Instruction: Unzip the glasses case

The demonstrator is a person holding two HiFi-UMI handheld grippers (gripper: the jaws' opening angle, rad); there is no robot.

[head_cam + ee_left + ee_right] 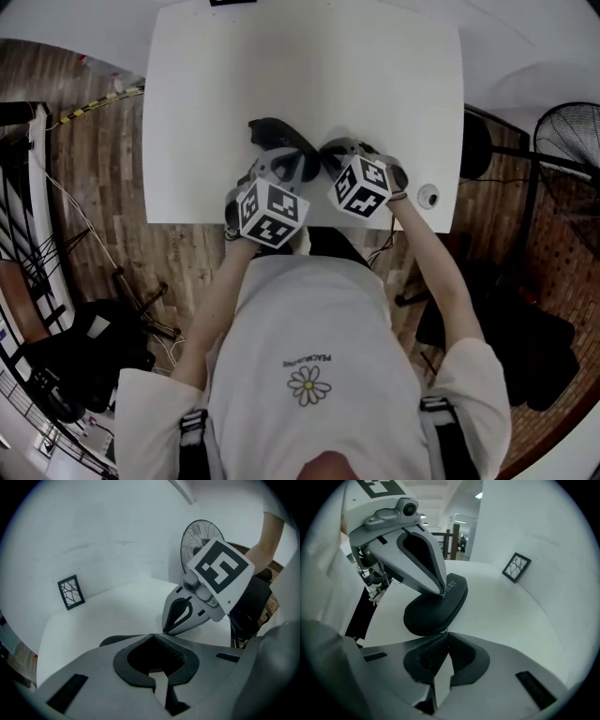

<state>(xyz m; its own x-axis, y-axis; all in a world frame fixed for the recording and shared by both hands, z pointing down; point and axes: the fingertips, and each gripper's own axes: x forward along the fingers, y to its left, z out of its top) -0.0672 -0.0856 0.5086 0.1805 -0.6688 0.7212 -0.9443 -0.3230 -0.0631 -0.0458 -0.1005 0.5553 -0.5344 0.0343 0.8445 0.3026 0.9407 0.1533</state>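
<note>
The black glasses case (433, 613) lies flat on the white surface (511, 620). In the head view it is near the surface's front edge, about at the middle. It looks closed, and there is some pale print on its top.

The left hand-held gripper (442, 591) comes down on the case from above. Its jaws are together and their tips touch the top of the case, just beside the print. The right hand-held gripper (446, 632) also has its jaws closed, and their tips meet right at the near rim of the case. We cannot tell if the zip pull is pinched between them, because it is too small to see. Each one carries a marker cube (272, 214).

At the back of the surface a small black frame (516, 567) with a branch pattern leans on the white wall (93, 527). A small round white object (428, 196) lies near the front corner of the surface. A fan (567, 141) stands on the wooden floor (94, 169).
</note>
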